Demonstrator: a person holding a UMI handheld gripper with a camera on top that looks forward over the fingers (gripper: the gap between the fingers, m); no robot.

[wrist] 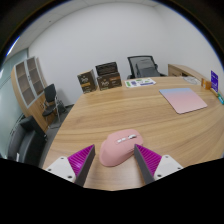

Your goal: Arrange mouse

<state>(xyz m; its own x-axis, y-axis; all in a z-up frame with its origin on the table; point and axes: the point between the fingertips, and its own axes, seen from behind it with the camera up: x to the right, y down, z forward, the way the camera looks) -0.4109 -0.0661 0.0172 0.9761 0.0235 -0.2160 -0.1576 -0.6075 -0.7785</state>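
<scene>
My gripper [110, 162] is spread wide, fingers apart, holding nothing. The pink pads [78, 160] face inward on either side of a pink mouse [120, 148]. The mouse rests on the wooden table [100, 115] by its own weight, sitting between the fingertips and slightly ahead of them, closer to the right finger than the left. A gap shows on the left side; on the right I cannot tell whether the pad touches it. I judge this as lined up for a grasp: the fingers straddle the mouse across its width, so closing should pinch its sides.

The mouse lies at an angle to my fingers, so it may twist as they close.

Farther along the table, well apart from the mouse and off to the right, lies a pink mat [183, 98]. That is likely the destination for the mouse, though the task does not say so.

Beyond the table stand an office chair [143, 67], low shelves [99, 78] against the white wall, and a cabinet [28, 80] to the left.
</scene>
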